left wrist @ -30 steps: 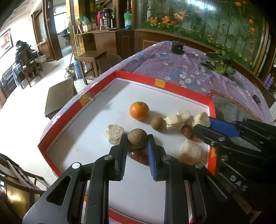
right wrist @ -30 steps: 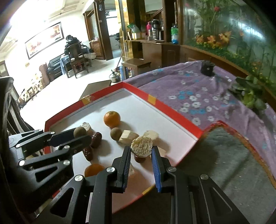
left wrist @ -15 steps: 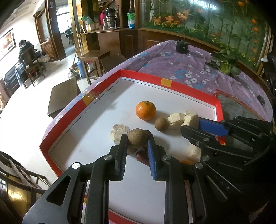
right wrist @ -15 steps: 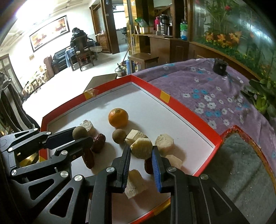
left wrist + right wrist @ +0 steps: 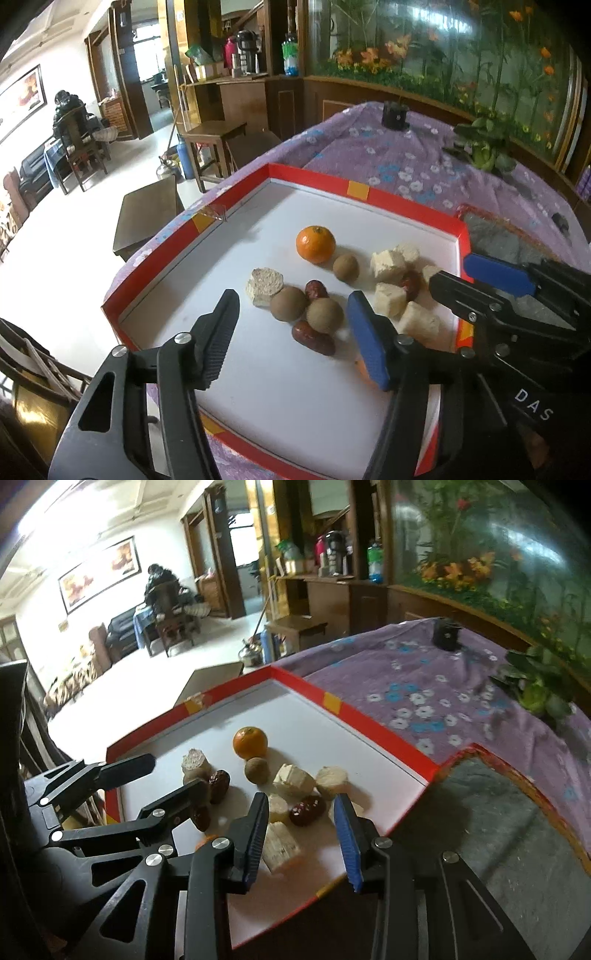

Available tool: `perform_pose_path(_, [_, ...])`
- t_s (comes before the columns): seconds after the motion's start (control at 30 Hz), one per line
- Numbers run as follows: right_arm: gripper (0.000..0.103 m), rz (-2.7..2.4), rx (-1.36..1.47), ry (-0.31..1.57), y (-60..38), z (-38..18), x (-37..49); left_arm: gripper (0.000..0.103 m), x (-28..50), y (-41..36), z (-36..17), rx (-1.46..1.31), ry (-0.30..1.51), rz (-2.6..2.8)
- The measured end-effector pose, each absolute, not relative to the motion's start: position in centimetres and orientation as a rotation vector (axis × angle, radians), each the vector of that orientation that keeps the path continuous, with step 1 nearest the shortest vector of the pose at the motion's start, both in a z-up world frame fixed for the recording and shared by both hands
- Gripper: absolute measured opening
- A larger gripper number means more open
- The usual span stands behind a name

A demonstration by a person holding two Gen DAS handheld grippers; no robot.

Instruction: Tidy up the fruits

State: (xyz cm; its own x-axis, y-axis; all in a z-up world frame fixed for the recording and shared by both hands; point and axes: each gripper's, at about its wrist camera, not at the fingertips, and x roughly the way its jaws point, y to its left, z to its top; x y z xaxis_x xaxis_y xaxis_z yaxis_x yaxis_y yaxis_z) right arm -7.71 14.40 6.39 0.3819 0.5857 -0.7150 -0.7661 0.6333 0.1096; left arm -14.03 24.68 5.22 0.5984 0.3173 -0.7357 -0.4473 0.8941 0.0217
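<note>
fruit pile: all of it sits in the middle to right part of the tray [image 5: 184, 236], roughly centre frame in the left wrist view. One orange mandarin [image 5: 315, 244] at the back, and a brown longan [image 5: 346, 267] just beside it to the lower right.
front cluster: two more brown longans [image 5: 288, 303] touching each other, with dark red dates [image 5: 313, 337] tucked behind and in front of them.
pale chunks: a rough beige piece [image 5: 264, 282] on the left of the cluster and several cream cubes [image 5: 388, 263] off to the right, with another date in among them.
left gripper [image 5: 291, 326]: jaws opening and already spread wide. The front longans and a date sit between the fingers, but the pads aren't pressing on anything, so it's let go.
right gripper [image 5: 301, 821]: jaws opening too, a date [image 5: 307, 809] and cream chunks lie between the fingers, nothing pinched as far as I can see.
edges: tray has a low red rim with yellow tape patches. The chunks on the right sit near the right-hand rim.
open room: loads of bare white floor in the tray's upper left and along the bottom of the frame.
around it: purple flowery cloth [image 5: 406, 166] under the tray, grey mat [image 5: 498, 830] to the right.
writing: white "DAS" on the black gripper body, lower right of the left wrist view.
</note>
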Motion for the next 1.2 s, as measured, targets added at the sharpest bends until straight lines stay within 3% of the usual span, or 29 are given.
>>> perform_pose_path(0.37, [0.046,0.768,-0.178,0.724,9.8,7.5,-9.7,0.064,-14.9,21.6,6.8,-0.134,0.786,0.459])
perform_pose_path(1.2, [0.046,0.766,-0.138,0.732,7.5,7.7,-10.0,0.064,-15.1,19.4,7.5,-0.105,0.765,0.445])
